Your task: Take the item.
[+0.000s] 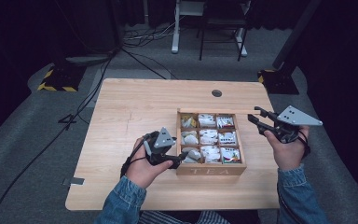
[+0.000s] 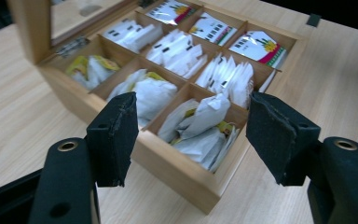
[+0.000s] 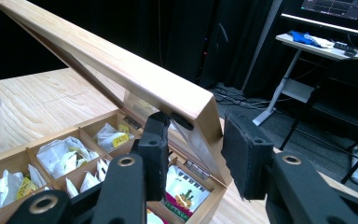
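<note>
From above, the left tool [image 1: 176,157] sat at the near left corner of the tea box [image 1: 210,170] on the counter [image 1: 130,107], the right tool [image 1: 257,117] by the lid's far right corner.

Left gripper view: jaws wide, empty, straddling a sachet [image 2: 200,126] compartment, likely to pick.

Right gripper view: jaws apart around the lid [image 3: 121,65] corner, seemingly propping it; grip uncertain.

The box [image 1: 210,170] on the counter [image 1: 130,112] carries the word "TEA" in pale capitals on its near front wall, at 6 o'clock of its compartments. The packets [image 2: 259,46] inside bear dark printed bars and coloured pictures, but their print is too small to read.
</note>
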Demonstrator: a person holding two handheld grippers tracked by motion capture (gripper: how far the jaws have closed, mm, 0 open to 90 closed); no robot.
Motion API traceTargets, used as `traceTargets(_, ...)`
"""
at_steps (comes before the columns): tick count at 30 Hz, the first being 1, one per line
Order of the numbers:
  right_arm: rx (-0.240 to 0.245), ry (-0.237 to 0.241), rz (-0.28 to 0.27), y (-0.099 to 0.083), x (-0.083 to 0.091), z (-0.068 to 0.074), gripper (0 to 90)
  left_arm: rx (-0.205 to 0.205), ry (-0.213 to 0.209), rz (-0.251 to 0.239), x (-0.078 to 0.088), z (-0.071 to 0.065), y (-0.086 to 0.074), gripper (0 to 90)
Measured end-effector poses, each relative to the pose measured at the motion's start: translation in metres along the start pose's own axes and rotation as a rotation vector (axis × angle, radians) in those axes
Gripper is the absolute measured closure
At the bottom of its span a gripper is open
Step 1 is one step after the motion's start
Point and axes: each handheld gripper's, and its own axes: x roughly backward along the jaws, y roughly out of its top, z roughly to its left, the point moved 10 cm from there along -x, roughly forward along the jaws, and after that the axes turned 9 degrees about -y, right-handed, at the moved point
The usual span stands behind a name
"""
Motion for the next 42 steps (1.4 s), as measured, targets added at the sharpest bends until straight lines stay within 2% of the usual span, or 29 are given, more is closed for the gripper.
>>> traceTargets(3,-0.003,0.001,0.001,0.000,0.000,0.000,61.7,-0.006,-0.006,0.005,-0.006,-0.001,0.002,35.8)
traceTargets(6,-0.005,0.001,0.001,0.000,0.000,0.000,61.6,-0.019,-0.042,0.005,-0.019,-0.006,0.004,35.8)
traceTargets(13,-0.009,0.002,0.000,0.000,0.000,0.000,61.5,-0.037,-0.085,0.011,-0.041,-0.008,0.004,36.0)
traceTargets(19,-0.012,0.005,-0.002,-0.001,0.000,0.000,61.3,-0.027,-0.100,0.024,-0.053,-0.006,0.003,37.8)
traceTargets(25,-0.013,0.006,-0.005,-0.001,0.000,0.000,61.3,-0.031,-0.098,0.054,-0.061,-0.005,-0.003,39.4)
traceTargets(31,-0.013,0.005,-0.002,-0.001,0.000,0.000,61.1,-0.026,-0.105,0.062,-0.062,-0.006,-0.004,40.6)
traceTargets(32,-0.016,0.006,-0.002,-0.001,0.000,0.000,61.0,-0.025,-0.114,0.074,-0.062,-0.007,-0.005,44.5)
traceTargets(36,-0.017,0.008,-0.004,-0.001,-0.001,0.000,60.9,-0.025,-0.122,0.091,-0.064,-0.007,-0.008,50.8)
traceTargets(42,-0.018,0.008,-0.004,-0.001,-0.001,0.000,60.9,-0.038,-0.118,0.121,-0.066,-0.006,-0.012,55.0)
